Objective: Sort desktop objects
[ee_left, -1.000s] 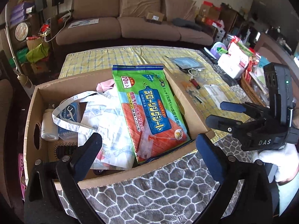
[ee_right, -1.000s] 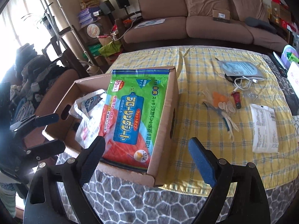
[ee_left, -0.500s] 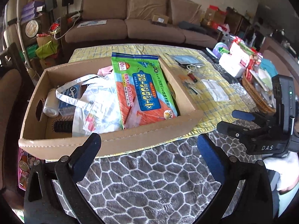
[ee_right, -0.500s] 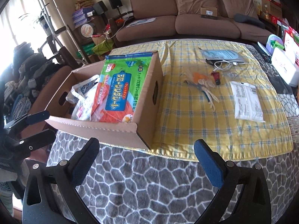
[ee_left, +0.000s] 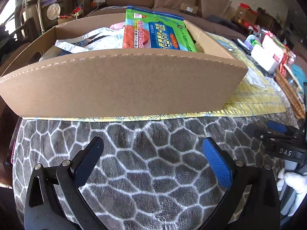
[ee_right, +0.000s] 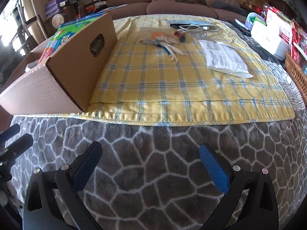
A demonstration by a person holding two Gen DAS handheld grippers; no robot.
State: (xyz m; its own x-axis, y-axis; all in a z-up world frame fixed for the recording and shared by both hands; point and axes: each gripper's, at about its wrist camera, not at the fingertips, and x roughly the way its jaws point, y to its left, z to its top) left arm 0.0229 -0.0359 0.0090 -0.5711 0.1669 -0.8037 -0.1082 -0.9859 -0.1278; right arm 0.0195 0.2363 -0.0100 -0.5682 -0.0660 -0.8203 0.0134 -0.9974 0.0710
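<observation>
A shallow cardboard box [ee_left: 122,84] [ee_right: 76,57] stands on the yellow checked cloth [ee_right: 172,88]. Inside it lie a green and orange sheet pack [ee_left: 157,36] and a white bag [ee_left: 92,42]. Right of the box, on the cloth, are a white printed packet [ee_right: 224,59], a small pile of orange and white bits [ee_right: 165,40], and a cable on a blue pouch [ee_right: 191,25]. My left gripper [ee_left: 153,159] is open, low over the grey fleece in front of the box. My right gripper [ee_right: 149,161] is open too, empty, near the cloth's front edge.
A grey patterned fleece [ee_right: 153,163] covers the near table. A wicker basket [ee_right: 297,72] and white box [ee_right: 268,38] crowd the right edge. A brown sofa [ee_right: 172,2] stands behind. The other gripper shows at each view's side [ee_left: 278,140].
Both grippers have pulled back and dropped low toward the near edge. The box now fills the left view from the side; the right view sees the cloth at a shallow angle.
</observation>
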